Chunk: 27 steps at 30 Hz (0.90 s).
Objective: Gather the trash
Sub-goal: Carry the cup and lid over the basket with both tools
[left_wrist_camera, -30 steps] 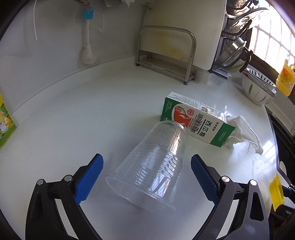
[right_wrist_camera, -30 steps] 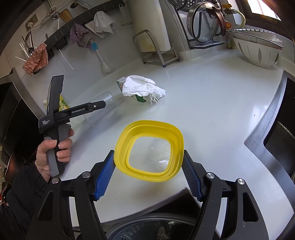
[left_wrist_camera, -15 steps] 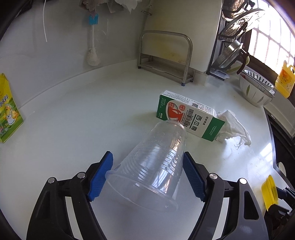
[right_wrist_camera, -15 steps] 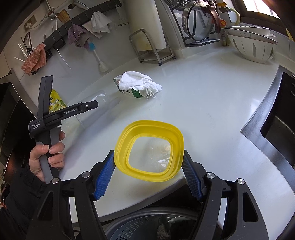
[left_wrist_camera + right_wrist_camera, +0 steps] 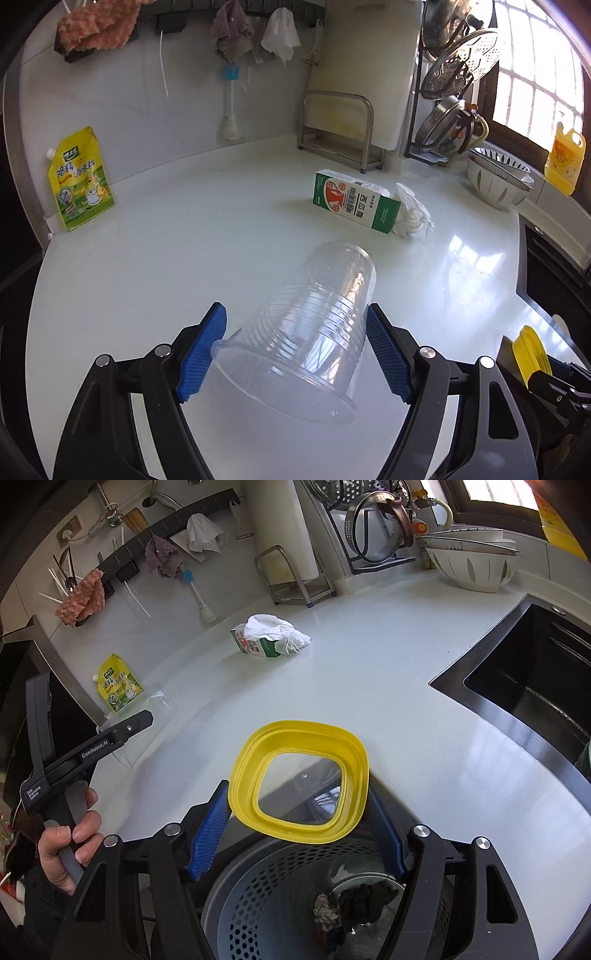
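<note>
We hold the clear cup (image 5: 314, 321) clamped on its side in the left hand-held gripper (image 5: 295, 347) above the desk (image 5: 166, 240), and the right hand-held gripper (image 5: 299, 823) grips the yellow lid (image 5: 299, 775) over the bin (image 5: 280, 897), ready to drop.

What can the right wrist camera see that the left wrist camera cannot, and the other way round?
Only the right wrist view shows the perforated bin below the counter edge, with trash inside, the dark sink, and the hand that holds the left gripper.

Only the left wrist view shows the clear plastic cup plainly, clamped between the left gripper pads, and the yellow bottle at the window.

Both show the green carton with the white tissue, the yellow pouch, and the yellow lid in the right gripper.
</note>
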Tool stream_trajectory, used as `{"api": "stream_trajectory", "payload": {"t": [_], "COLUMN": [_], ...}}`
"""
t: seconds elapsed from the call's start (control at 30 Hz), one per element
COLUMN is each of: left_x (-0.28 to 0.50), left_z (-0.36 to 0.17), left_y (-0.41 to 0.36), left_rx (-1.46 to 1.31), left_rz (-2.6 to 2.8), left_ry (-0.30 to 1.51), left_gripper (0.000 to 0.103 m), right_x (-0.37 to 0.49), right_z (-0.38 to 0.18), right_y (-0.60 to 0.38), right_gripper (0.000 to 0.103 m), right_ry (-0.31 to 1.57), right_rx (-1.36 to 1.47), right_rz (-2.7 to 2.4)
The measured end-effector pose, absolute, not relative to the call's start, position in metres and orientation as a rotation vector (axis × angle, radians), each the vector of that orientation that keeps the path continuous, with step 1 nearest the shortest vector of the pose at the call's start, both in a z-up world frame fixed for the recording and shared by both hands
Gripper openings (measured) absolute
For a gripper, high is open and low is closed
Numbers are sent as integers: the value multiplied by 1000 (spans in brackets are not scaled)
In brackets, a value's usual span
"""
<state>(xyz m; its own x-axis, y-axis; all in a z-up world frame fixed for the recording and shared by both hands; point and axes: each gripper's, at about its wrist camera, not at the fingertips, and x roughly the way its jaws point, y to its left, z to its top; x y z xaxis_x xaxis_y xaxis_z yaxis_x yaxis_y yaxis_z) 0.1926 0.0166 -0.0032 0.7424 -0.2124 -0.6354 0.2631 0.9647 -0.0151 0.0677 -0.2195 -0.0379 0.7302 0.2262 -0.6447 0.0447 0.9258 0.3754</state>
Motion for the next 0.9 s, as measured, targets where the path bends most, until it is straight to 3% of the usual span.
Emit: {"api": "stream_trajectory", "payload": {"t": [0.5,0.9], "left_x": [51,-10], "left_z": [19,-3], "left_y": [25,10], "left_rx": [100,78], "left_rz": [-127,-112], "left_ry": [606,659], "left_gripper": [75,75], "right_x": [-29,-65], "right_z": [-32,-44], "right_y": [-209,-197], "right_gripper": [68,68], "right_ry": [706,704], "right_rx": [348,252], "right_rz": [114,78]}}
